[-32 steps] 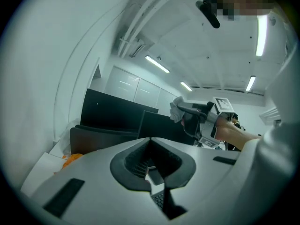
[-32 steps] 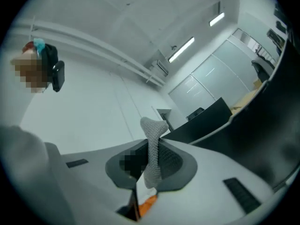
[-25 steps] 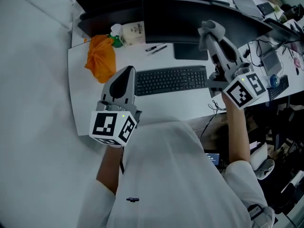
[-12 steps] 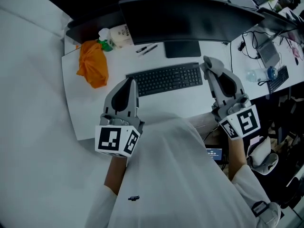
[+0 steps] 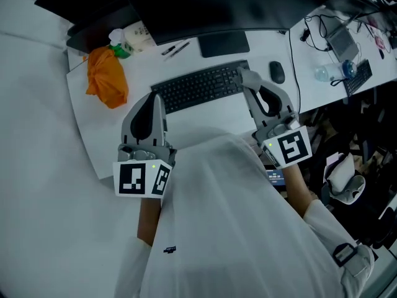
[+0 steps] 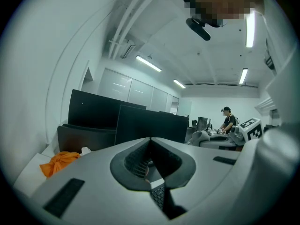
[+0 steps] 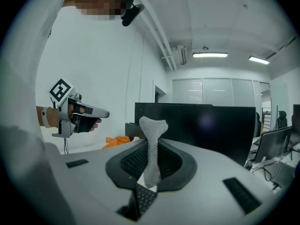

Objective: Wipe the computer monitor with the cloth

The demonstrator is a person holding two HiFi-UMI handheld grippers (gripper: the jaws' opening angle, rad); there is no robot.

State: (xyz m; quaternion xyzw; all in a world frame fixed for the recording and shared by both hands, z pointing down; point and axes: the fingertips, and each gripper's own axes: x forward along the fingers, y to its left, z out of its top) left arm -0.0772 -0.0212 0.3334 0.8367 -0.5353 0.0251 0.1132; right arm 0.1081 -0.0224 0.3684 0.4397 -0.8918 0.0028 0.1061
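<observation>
My right gripper (image 5: 243, 74) clamps a grey mesh cloth (image 7: 151, 135); left gripper (image 6: 150, 139) closed, prob. empty. Both hang nr front edge of white desk (image 5: 99, 135).

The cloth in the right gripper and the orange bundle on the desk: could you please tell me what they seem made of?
The cloth looks a grey, matte knitted textile, going by its fine mesh texture. The orange bundle is soft and crumpled: fabric or thin plastic, unclear.
</observation>
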